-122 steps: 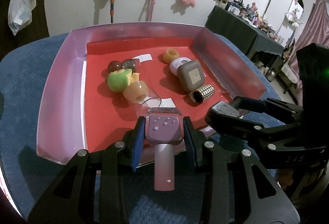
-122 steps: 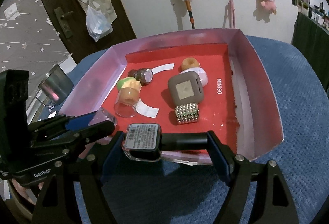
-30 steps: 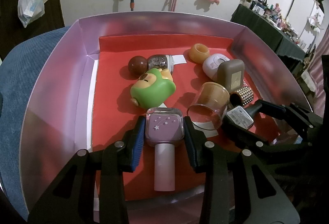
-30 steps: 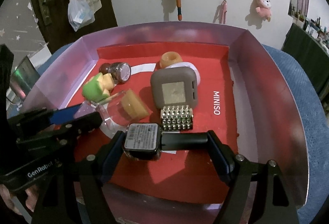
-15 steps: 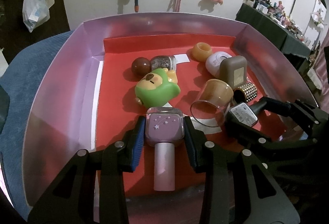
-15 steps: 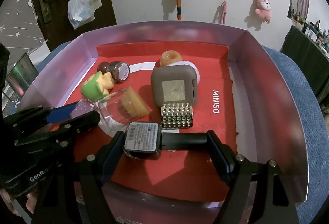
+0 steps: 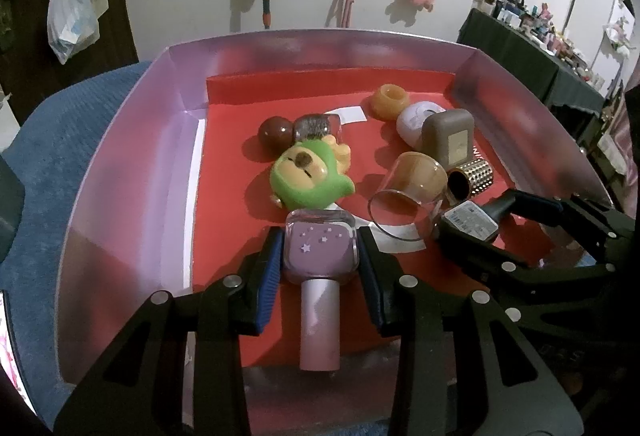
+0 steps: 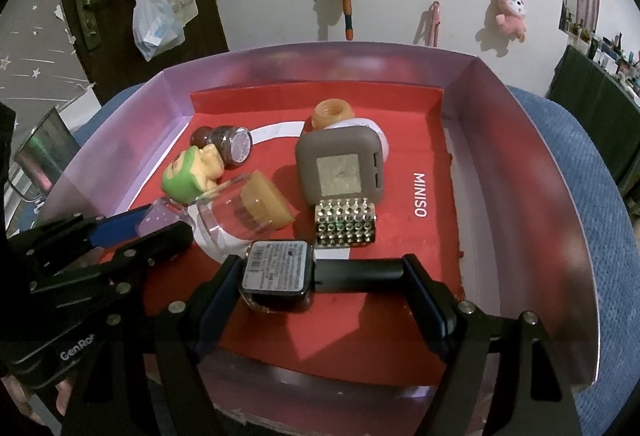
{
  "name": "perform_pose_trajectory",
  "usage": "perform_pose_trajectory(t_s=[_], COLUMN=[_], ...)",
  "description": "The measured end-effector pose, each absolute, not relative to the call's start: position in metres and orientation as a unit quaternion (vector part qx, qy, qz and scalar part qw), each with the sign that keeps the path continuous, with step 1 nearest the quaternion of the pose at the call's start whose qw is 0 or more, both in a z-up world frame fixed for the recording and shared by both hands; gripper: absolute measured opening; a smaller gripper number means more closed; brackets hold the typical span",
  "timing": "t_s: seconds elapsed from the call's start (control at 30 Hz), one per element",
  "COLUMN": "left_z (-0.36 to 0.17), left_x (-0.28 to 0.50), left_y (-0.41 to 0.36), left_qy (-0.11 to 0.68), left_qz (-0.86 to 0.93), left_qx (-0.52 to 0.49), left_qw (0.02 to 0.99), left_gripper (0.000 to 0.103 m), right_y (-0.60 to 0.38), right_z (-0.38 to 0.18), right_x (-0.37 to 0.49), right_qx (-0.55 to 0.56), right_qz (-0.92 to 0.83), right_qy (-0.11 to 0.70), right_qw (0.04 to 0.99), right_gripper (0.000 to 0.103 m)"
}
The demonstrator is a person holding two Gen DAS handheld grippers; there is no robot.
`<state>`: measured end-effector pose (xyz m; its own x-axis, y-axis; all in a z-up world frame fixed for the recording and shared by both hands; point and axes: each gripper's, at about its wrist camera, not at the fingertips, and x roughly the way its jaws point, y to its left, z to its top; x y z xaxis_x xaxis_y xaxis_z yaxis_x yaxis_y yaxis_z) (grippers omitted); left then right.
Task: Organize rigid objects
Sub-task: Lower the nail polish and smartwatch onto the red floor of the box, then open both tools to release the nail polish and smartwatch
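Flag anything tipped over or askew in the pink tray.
The clear glass tumbler lies on its side on the pink tray's red floor, its mouth toward the grippers, with a yellow block inside it. The green bear figurine also lies tipped over beside it. I see no spill or damage.

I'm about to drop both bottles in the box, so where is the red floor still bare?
Bare red lies near the right wall, beside the MINISO print, and along the left wall, left of the green bear toy. The middle is crowded: tipped glass, studded cylinder, grey square case.
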<state>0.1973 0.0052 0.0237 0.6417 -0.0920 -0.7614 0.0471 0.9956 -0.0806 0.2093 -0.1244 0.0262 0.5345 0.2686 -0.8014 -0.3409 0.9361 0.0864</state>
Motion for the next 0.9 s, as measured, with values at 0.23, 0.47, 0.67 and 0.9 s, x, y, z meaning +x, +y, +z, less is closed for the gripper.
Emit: perform_pose_trajectory(t_s=[0.23, 0.47, 0.67, 0.9], left_z=[0.037, 0.044, 0.051, 0.061], left_x=[0.186, 0.177, 0.169, 0.154], left_y=[0.005, 0.01, 0.012, 0.013], left_qy=[0.4, 0.389, 0.379, 0.361], left_qz=[-0.032, -0.025, -0.018, -0.008], left_qx=[-0.024, -0.031, -0.03, -0.026], left_qw=[0.916, 0.92, 0.925, 0.932], left_gripper=[0.044, 0.06, 0.068, 0.082], right_y=[-0.128, -0.131, -0.135, -0.138], right_z=[0.028, 0.034, 0.051, 0.063], right_x=[0.205, 0.196, 0.183, 0.171], right_qx=[-0.034, -0.027, -0.017, -0.008], right_qz=[0.179, 0.184, 0.192, 0.2], right_qy=[0.451, 0.445, 0.424, 0.412], right_qw=[0.874, 0.876, 0.885, 0.889], right_gripper=[0.081, 0.081, 0.086, 0.089])
